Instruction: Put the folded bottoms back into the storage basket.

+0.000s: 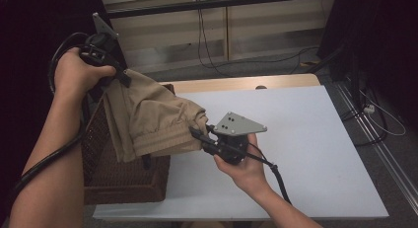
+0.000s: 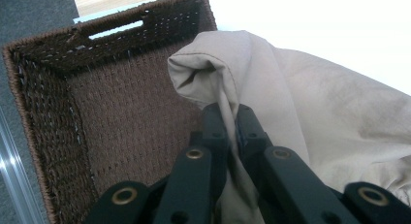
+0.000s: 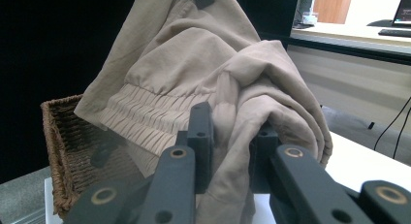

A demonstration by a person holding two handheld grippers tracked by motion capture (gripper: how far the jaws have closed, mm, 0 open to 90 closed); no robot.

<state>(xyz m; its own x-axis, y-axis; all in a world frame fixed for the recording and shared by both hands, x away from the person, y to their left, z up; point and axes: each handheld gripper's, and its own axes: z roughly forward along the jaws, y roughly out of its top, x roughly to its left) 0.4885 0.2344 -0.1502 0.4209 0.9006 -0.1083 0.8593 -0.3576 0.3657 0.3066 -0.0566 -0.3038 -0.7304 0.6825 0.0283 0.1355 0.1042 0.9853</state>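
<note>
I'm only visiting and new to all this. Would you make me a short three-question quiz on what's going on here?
1. True or false: both grippers are shut on the beige garment.
2. What stands under the garment: A) wicker basket, B) metal tray, C) cardboard box?
3. Which gripper holds the garment higher?

Key: 1 true; the left gripper and right gripper each pinch cloth. 2 A. 3 The left.

Left gripper (image 1: 120, 76) raised, right gripper (image 1: 198, 135) lower, both clamped.

An office or lab: carpet floor (image 1: 276, 65), trailing cables (image 1: 207, 45), desk monitor (image 3: 403, 8).
</note>
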